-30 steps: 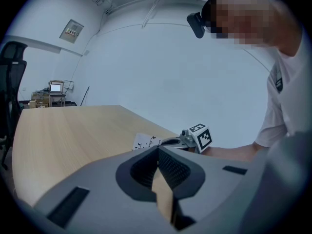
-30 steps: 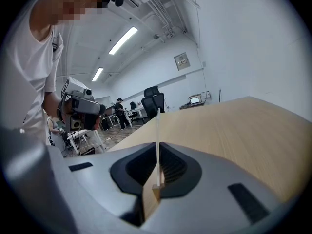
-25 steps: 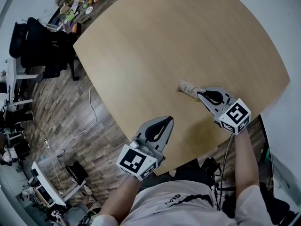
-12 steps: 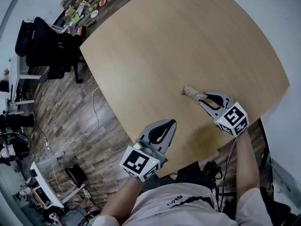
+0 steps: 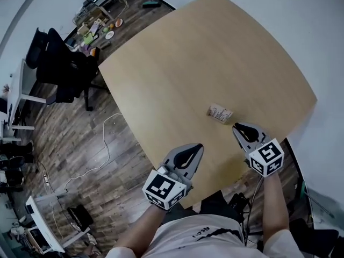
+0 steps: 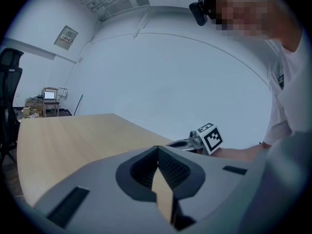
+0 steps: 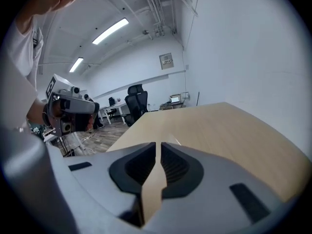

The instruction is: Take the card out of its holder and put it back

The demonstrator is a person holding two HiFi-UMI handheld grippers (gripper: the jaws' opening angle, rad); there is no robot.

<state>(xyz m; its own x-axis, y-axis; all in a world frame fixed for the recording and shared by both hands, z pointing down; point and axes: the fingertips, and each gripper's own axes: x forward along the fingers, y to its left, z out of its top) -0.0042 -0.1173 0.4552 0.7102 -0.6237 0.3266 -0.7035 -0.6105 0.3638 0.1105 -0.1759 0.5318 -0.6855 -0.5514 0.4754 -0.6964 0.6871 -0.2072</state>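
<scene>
Big pale wood table w/ rounded corners fills the head view, top bare but for one small item. Dark plank floor around it, a thin cable trailing across. Black office chairs to the left, a cluttered desk beyond them; white walls, strip lights overhead.

Writing: wall plaque too small to read. Black-and-white square markers on both cubes, no words. Print on the card can't be made out.

Left gripper hovers at the near table edge. Its own view shows the jaws closed tip to tip, nothing between. Right gripper is over the near-right part of the table, jaws a thin slit apart, only tabletop showing through.

Card in its holder lies flat on the table, just beyond the right gripper's tips, not touching, pointing roughly their way. It's well clear of the left gripper, up and to the right of it.
</scene>
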